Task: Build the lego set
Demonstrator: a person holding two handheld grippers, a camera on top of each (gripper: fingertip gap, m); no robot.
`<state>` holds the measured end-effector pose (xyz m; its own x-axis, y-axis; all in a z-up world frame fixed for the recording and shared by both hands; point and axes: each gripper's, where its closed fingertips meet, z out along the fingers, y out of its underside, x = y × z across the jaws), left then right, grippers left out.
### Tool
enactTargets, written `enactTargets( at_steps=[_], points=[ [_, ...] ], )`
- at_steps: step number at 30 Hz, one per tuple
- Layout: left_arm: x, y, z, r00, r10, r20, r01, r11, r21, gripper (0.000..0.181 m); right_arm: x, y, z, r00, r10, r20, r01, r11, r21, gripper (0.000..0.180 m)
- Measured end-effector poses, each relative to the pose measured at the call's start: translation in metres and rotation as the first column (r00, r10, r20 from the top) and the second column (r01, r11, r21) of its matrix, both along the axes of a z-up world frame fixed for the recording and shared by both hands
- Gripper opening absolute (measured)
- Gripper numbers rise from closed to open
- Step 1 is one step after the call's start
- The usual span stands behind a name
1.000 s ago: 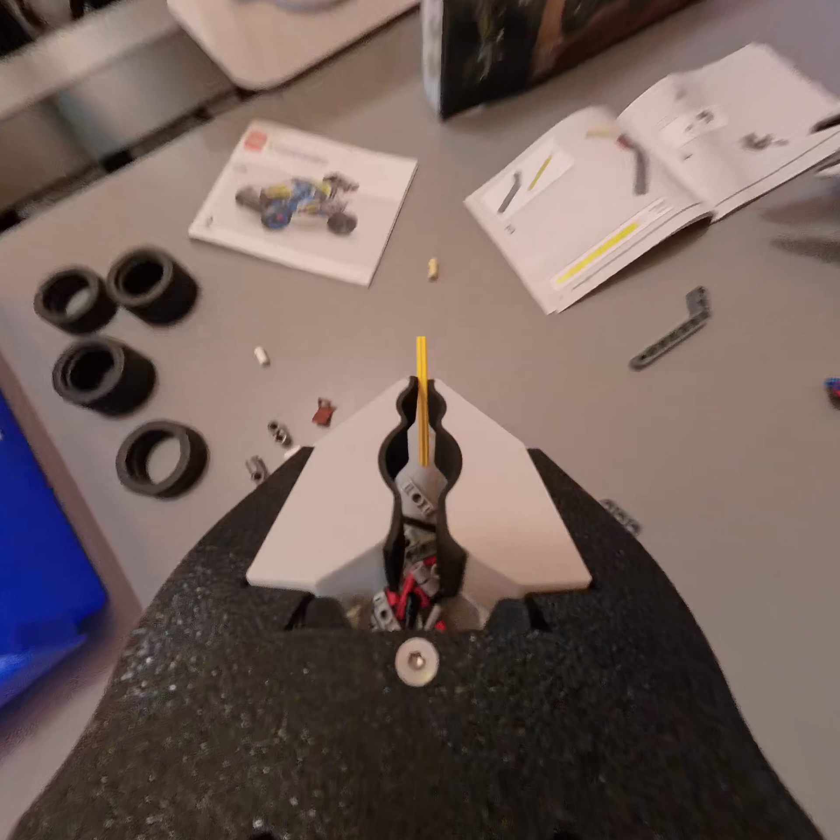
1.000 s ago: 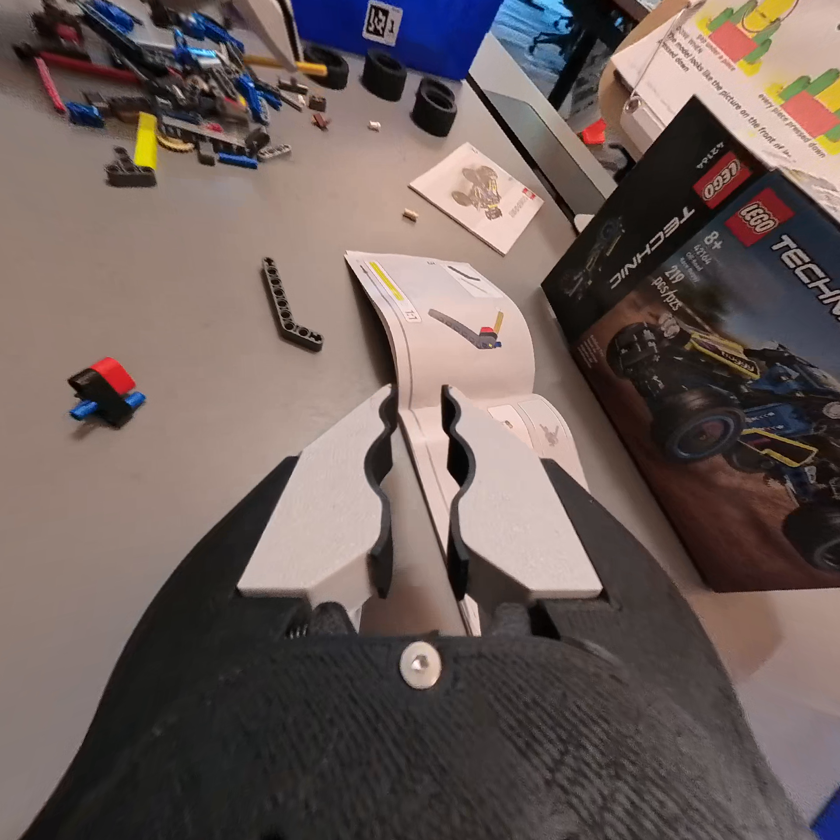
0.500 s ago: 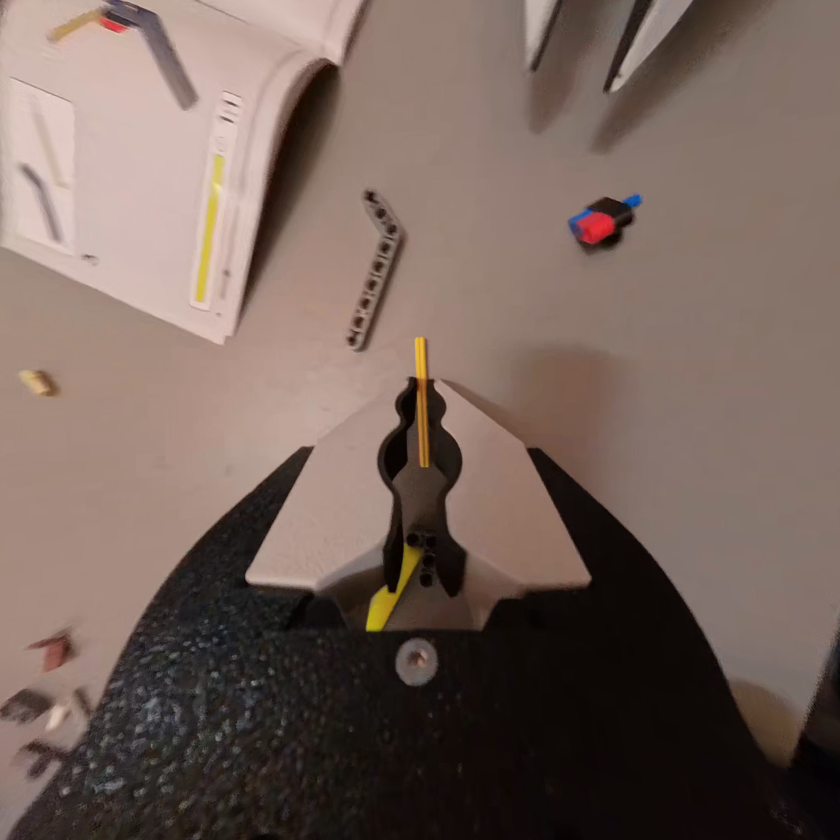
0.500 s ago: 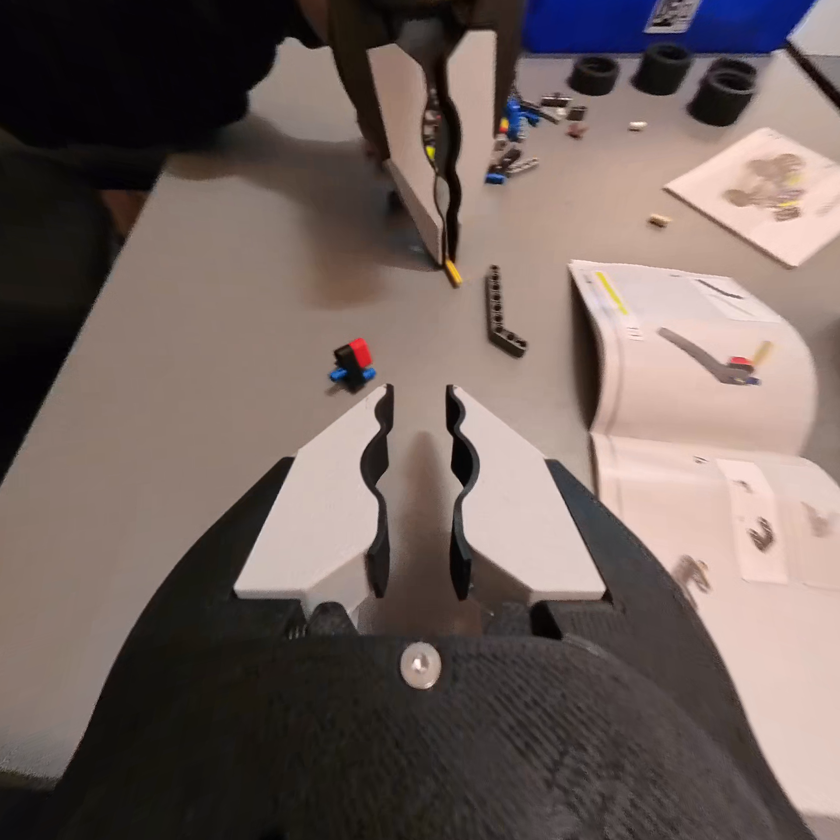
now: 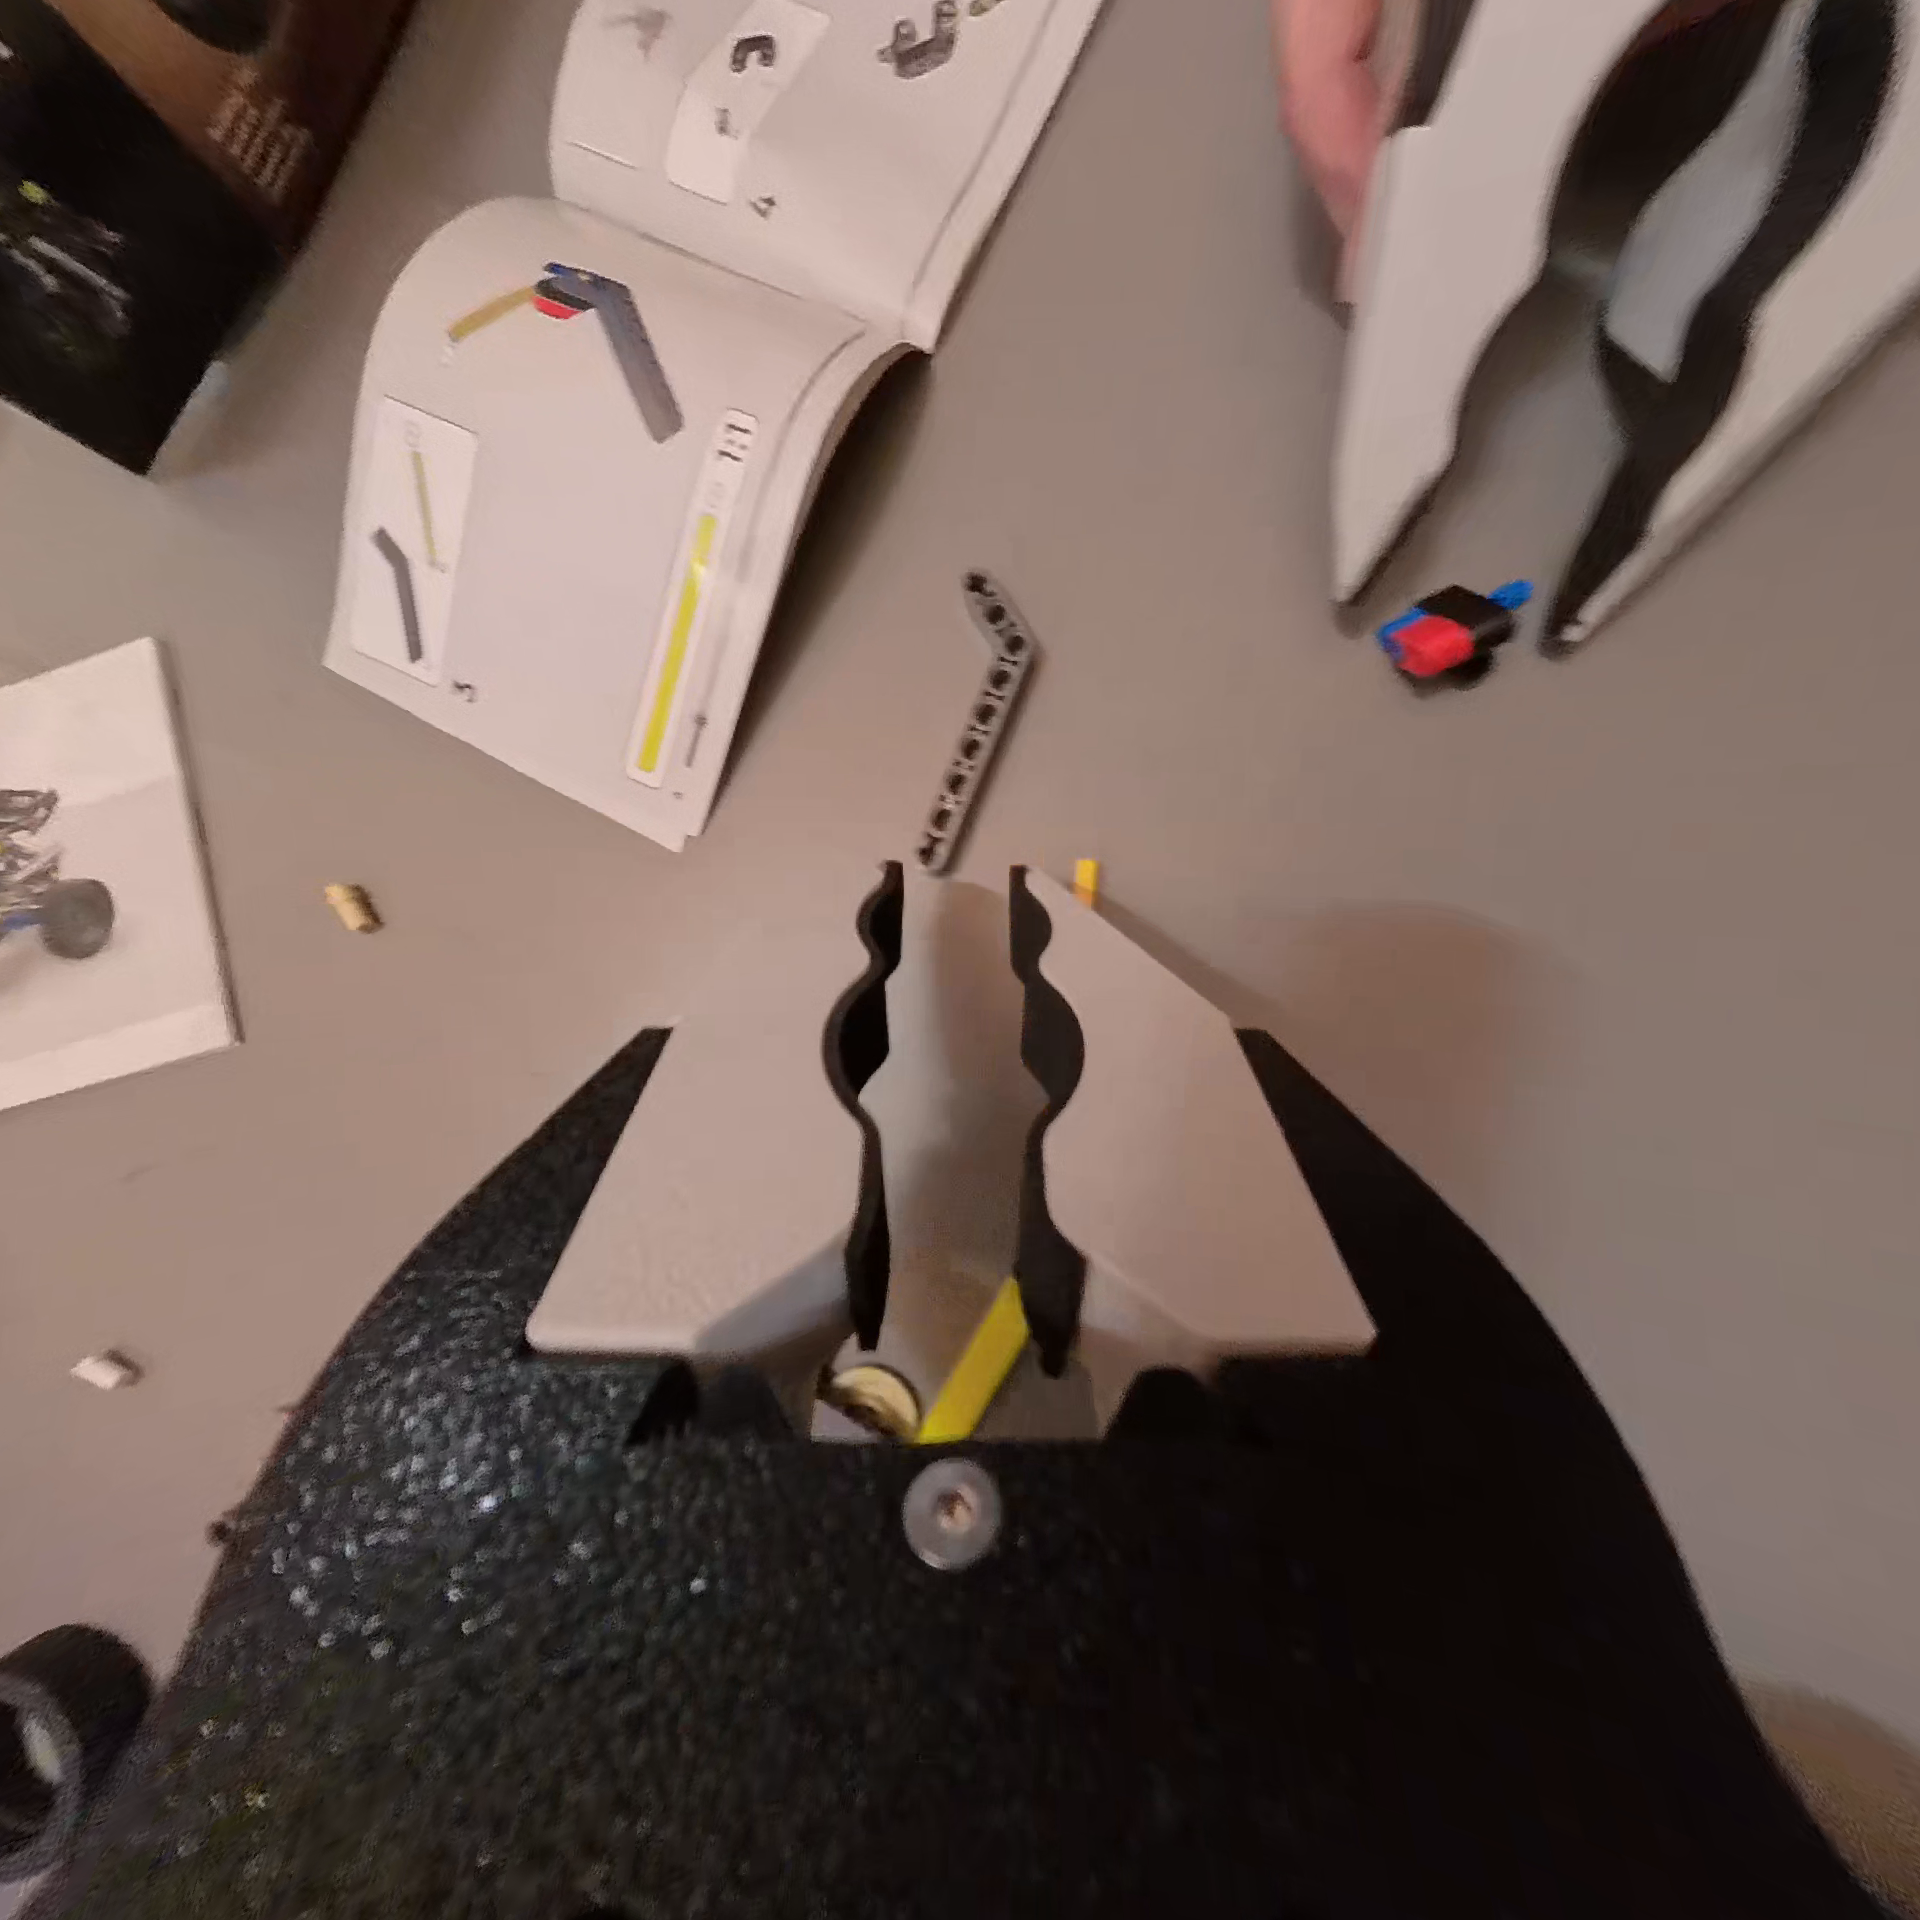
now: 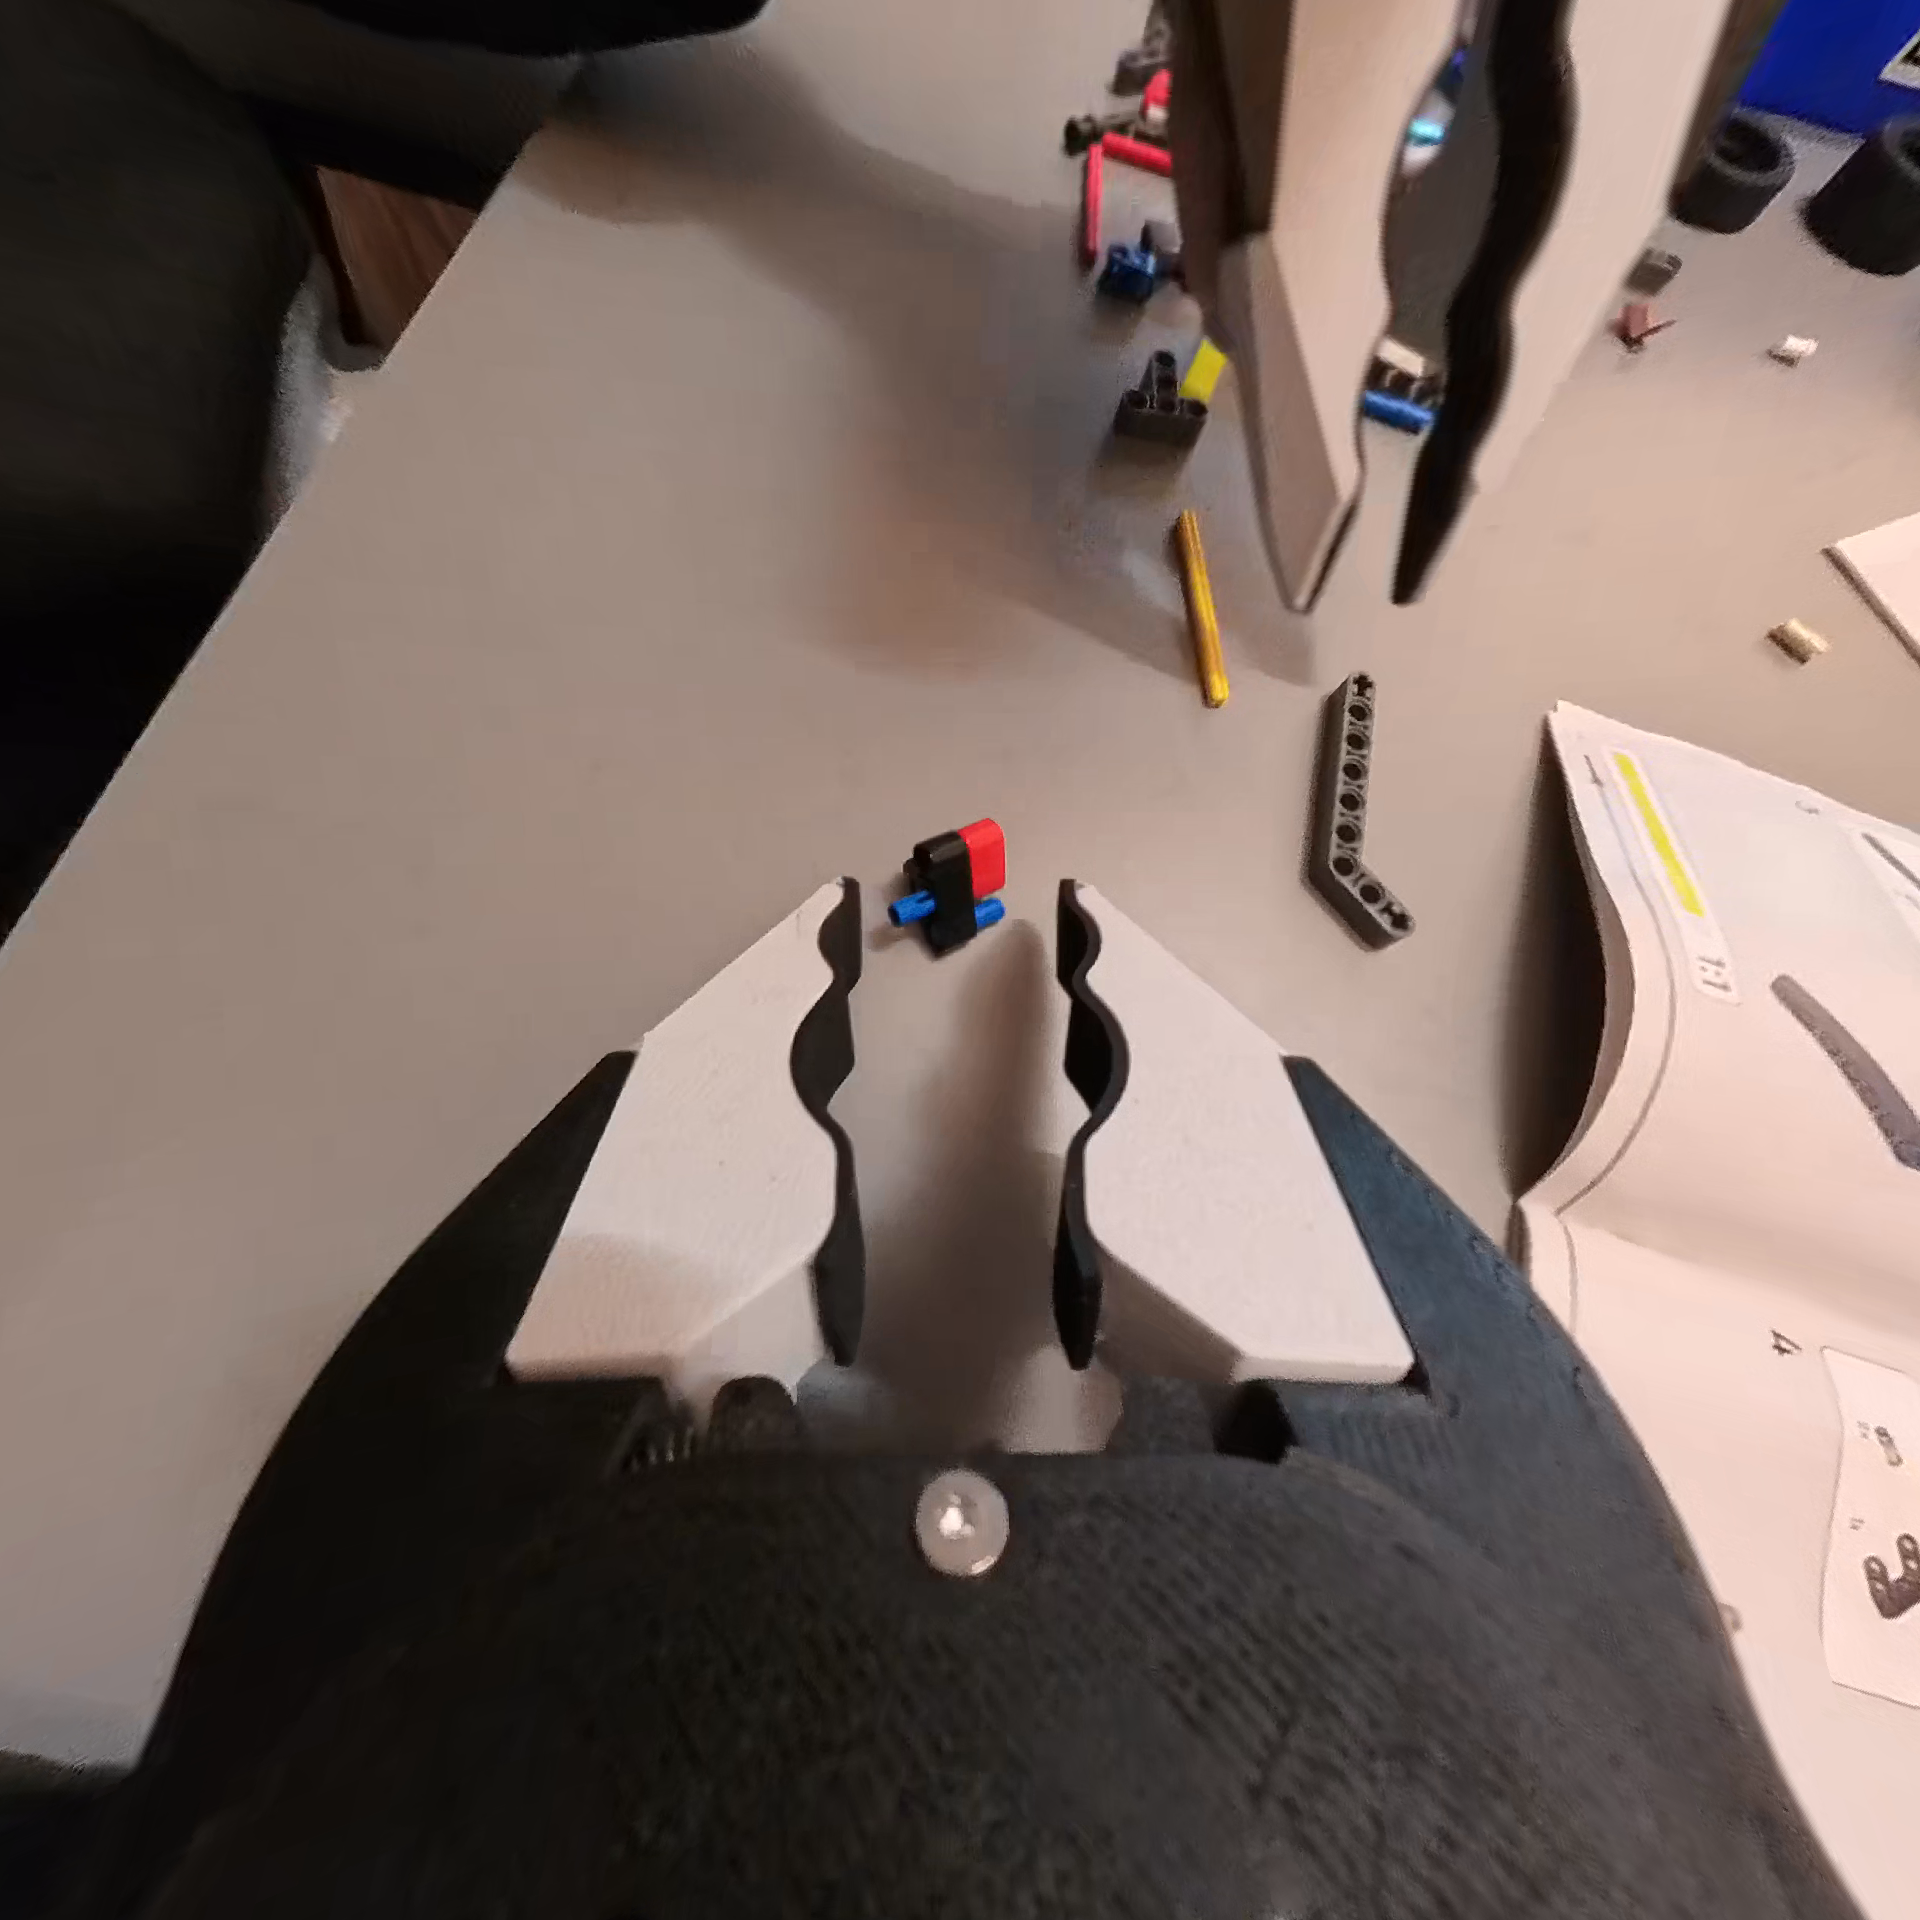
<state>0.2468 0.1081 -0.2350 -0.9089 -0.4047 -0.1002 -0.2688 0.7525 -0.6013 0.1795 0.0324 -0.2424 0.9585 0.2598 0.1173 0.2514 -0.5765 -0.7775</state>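
right gripper (image 6: 958,899) released, tips straddling red-black-blue subassembly (image 6: 954,883) on grey table (image 6: 623,623). left gripper (image 5: 954,883) released, empty, above yellow axle (image 6: 1201,613), which lies beyond subassembly, near bent grey beam (image 6: 1351,821). advice: lower square, clench on black body, avoid blue pins.

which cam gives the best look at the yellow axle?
Right wrist view: the yellow axle lies in full on the table beside the open left gripper. Left wrist view shows only its tip past that gripper's finger.
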Motion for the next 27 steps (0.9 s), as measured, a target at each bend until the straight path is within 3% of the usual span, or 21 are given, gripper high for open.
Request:
enactTargets(
  at_steps=[1, 6, 9, 12, 15, 21, 25, 27],
  points=[
    [0.006, 0.001, -0.002, 1.000, 0.009, 0.003, -0.009, 1.000, 0.016, 0.019, 0.000, 0.002, 0.000, 1.000, -0.001, 0.005, 0.001, 1.000, 0.000, 0.035],
    [0.011, -0.009, -0.021, 0.991, -0.017, -0.135, 0.023, 0.999, 0.046, 0.031, 0.005, 0.001, -0.006, 0.999, -0.030, 0.031, 0.031, 0.999, -0.042, 0.031],
    [0.013, -0.018, -0.021, 0.994, -0.036, -0.103, 0.040, 0.999, 0.032, 0.007, 0.023, -0.004, 0.002, 0.991, -0.131, 0.025, 0.131, 0.991, -0.005, 0.031],
    [0.015, -0.021, -0.021, 0.998, -0.063, -0.026, 0.064, 0.997, 0.047, 0.005, 0.052, -0.009, 0.020, 0.958, -0.287, 0.004, 0.285, 0.954, 0.089, 0.027],
    [0.019, -0.022, -0.016, 0.983, -0.116, 0.144, 0.104, 0.991, 0.087, 0.005, 0.069, -0.017, 0.032, 0.926, -0.375, -0.045, 0.377, 0.915, 0.145, 0.025],
    [0.016, -0.034, 0.035, 0.800, -0.154, 0.580, 0.062, 0.983, 0.175, 0.005, 0.081, -0.017, 0.043, 0.871, -0.445, -0.208, 0.483, 0.852, 0.201, 0.034],
    [0.001, -0.047, 0.047, 0.664, -0.229, 0.712, 0.046, 0.963, 0.266, 0.005, 0.065, -0.003, 0.055, 0.890, -0.353, -0.288, 0.428, 0.865, 0.261, 0.027],
    [-0.004, -0.049, 0.048, 0.633, -0.241, 0.736, 0.037, 0.959, 0.283, 0.005, 0.065, -0.002, 0.057, 0.886, -0.351, -0.304, 0.433, 0.860, 0.270, 0.023]
  ],
)
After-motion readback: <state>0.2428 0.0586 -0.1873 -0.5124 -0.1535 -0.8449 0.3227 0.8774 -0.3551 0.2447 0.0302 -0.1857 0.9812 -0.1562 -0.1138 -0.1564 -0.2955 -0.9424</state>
